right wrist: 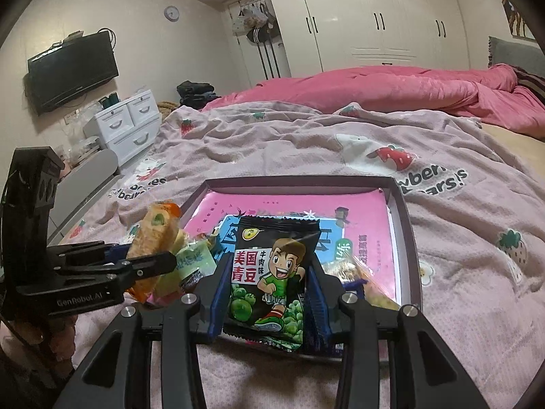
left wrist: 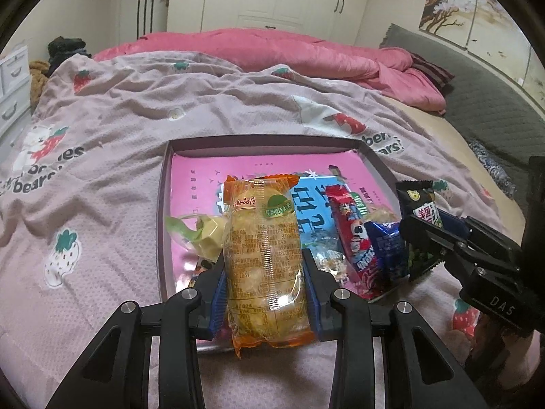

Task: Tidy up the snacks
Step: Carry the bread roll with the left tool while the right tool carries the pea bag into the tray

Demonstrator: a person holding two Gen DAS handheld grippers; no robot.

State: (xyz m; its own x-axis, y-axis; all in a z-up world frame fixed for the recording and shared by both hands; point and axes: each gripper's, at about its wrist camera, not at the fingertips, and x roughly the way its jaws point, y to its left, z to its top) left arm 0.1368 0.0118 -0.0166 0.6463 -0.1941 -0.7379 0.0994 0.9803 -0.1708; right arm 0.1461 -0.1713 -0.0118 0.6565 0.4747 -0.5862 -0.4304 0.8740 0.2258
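Observation:
My left gripper [left wrist: 264, 266] is shut on an orange-edged pastry packet [left wrist: 264, 238], held upright over the near edge of a shallow box [left wrist: 259, 143] with a pink lining. My right gripper [right wrist: 267, 272] is shut on a black green-pea snack packet [right wrist: 272, 272], also over the box's near edge [right wrist: 408, 225]. In the left wrist view the right gripper [left wrist: 422, 235] shows at right with the pea packet [left wrist: 420, 201]. In the right wrist view the left gripper [right wrist: 143, 259] shows at left with the pastry packet [right wrist: 153, 238]. Red [left wrist: 351, 235] and blue [left wrist: 390, 248] packets and a pale green one [left wrist: 201, 235] lie in the box.
The box sits on a pink strawberry-print blanket [left wrist: 112, 177] on a bed. A pink duvet [left wrist: 289, 51] lies bunched behind. White drawers [right wrist: 126, 122] and a wall TV [right wrist: 71, 68] stand left of the bed, wardrobes [right wrist: 368, 17] at the back.

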